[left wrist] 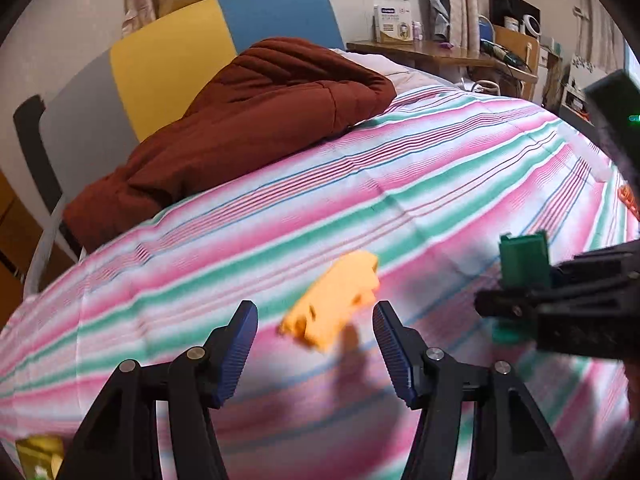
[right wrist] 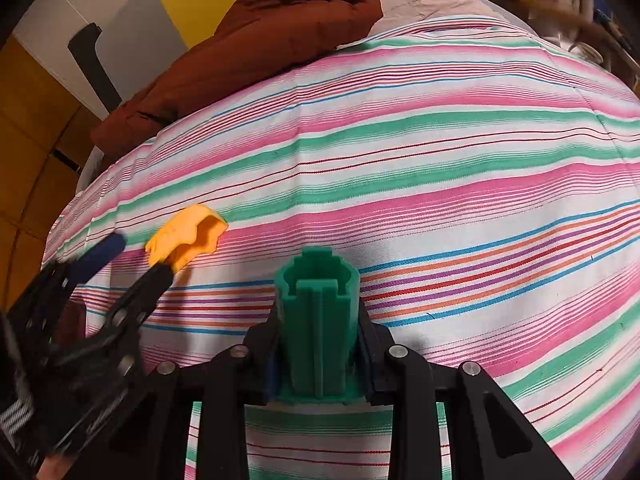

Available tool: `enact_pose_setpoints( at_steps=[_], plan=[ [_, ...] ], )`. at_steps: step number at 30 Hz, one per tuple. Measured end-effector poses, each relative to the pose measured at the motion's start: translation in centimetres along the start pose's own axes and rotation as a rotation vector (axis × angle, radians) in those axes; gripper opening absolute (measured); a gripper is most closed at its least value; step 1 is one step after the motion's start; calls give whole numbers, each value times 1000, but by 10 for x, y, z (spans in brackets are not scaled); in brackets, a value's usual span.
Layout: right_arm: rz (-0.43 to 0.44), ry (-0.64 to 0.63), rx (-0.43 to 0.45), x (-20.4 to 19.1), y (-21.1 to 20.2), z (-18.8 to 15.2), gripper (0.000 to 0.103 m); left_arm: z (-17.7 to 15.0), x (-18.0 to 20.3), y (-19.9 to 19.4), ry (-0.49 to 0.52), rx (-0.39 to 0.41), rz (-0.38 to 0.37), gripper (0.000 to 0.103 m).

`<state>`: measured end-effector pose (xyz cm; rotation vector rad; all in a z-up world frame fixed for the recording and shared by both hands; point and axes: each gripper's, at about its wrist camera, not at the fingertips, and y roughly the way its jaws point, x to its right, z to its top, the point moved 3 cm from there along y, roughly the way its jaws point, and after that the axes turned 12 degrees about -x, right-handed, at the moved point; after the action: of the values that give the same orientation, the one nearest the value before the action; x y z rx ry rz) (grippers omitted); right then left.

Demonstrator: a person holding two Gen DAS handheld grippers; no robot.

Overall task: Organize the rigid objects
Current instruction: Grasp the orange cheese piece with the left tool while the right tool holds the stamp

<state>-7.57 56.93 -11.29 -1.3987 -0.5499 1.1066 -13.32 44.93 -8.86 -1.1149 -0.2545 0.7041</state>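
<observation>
Two plastic moulded pieces are in play above a bed (left wrist: pixel 400 168) covered with a pink, green and white striped sheet. In the left wrist view the left gripper (left wrist: pixel 316 344) stands wide, its blue ribbed pads well apart, and the orange plastic block (left wrist: pixel 334 304) sits blurred in the space just ahead of and between them, touching neither pad as far as can be seen; whether it rests on the sheet or is above it cannot be told, though a dark shadow lies on the sheet beside it. In the right wrist view the same orange piece (right wrist: pixel 186 238) appears at the tip of the left gripper (right wrist: pixel 132 256), near its blue pad. The right gripper (right wrist: pixel 318 344) is clamped narrowly on the green hollow plastic profile piece (right wrist: pixel 318 320), which stands upright between the pads with its open end pointing away from the camera; it also shows at the right edge of the left view (left wrist: pixel 524 260), held by the right gripper (left wrist: pixel 516 304). A rust-brown padded jacket (left wrist: pixel 248 120) lies bunched at the far end of the bed, against a yellow and blue headboard (left wrist: pixel 224 36).
</observation>
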Motion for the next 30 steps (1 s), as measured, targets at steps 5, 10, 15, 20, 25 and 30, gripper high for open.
enact_pose_setpoints(
  at_steps=[5,10,15,20,25,30],
  plan=[
    [9,7,-3,1,0,0,30,10,6,27,36,-38,-71,59],
    [10,9,-3,4,-1,-1,30,8,6,27,21,-7,-120,41],
    [15,11,-1,4,0,-1,30,3,8,22,31,14,-101,27],
    [9,5,3,4,1,0,30,-9,8,15,19,25,-81,27],
    [-12,-12,6,0,1,0,30,-27,4,6,-30,28,-88,27],
    [-35,-38,12,-3,2,-1,30,-47,12,-6,-28,36,-72,27]
  ],
)
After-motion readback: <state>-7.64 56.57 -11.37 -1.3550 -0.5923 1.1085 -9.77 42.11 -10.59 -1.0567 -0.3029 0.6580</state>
